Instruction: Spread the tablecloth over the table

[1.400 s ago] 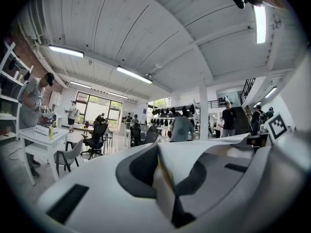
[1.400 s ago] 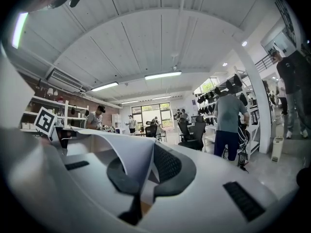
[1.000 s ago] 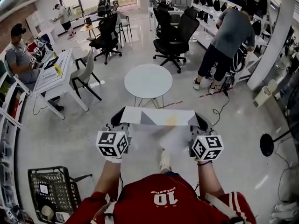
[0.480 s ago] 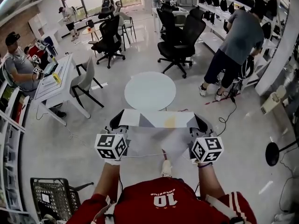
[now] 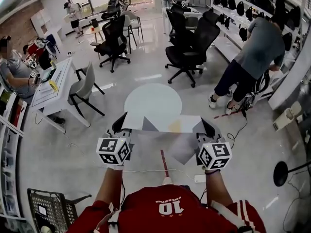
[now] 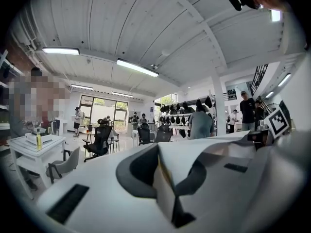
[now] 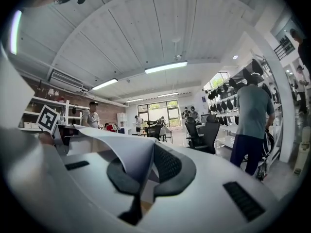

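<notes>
A white tablecloth (image 5: 163,124) is stretched level between my two grippers, with a fold hanging below it. My left gripper (image 5: 122,125) is shut on its left corner and my right gripper (image 5: 206,127) on its right corner. The round white table (image 5: 151,100) stands on the floor just beyond the cloth's far edge. In the left gripper view the cloth (image 6: 209,152) runs off to the right from the shut left gripper (image 6: 165,181). In the right gripper view the cloth (image 7: 119,147) runs off to the left from the shut right gripper (image 7: 143,176).
Black office chairs (image 5: 189,45) stand behind the table. A person (image 5: 250,57) bends over a bench at the right. A white desk (image 5: 51,84) with a grey chair (image 5: 82,87) is at the left. A wire cart (image 5: 51,208) is at lower left, a floor cable (image 5: 146,170) by my feet.
I have walked forward with the cloth: the round table has come closer, up to the cloth's far edge. Both grippers keep their hold and their spacing.
</notes>
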Demonstrator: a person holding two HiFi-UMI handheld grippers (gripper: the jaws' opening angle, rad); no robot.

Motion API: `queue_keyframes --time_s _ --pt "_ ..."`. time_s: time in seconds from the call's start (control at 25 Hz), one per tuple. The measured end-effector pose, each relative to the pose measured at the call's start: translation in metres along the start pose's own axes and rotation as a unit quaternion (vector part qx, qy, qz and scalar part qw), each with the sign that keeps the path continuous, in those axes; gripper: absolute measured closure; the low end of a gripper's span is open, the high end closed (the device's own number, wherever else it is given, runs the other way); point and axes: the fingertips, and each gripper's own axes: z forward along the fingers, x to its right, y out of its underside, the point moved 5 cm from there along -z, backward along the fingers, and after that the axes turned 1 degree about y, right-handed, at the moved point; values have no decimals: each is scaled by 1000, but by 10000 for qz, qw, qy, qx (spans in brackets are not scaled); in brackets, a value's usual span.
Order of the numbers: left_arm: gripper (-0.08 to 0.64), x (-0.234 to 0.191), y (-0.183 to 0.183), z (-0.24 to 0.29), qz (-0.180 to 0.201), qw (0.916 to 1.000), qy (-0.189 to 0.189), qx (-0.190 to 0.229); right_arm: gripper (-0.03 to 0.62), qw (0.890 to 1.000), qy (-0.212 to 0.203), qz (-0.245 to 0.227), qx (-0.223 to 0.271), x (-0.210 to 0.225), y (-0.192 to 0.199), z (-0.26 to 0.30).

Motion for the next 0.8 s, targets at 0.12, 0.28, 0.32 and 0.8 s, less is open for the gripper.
queue_keyframes --time_s 0.12,0.28,0.32,0.8 --pt "540 3 -8 25 47 10000 -61 12 575 10000 -64 26 -13 21 -7 18" --pt "540 2 -10 41 129 9999 -69 -19 575 9999 -106 21 -6 32 -9 32" --pt "540 1 -10 42 144 9999 -73 -20 575 9999 -115 17 16 33 -9 34" --pt "540 -9 -23 60 341 9992 -154 112 575 9997 -207 -79 137 40 -20 60"
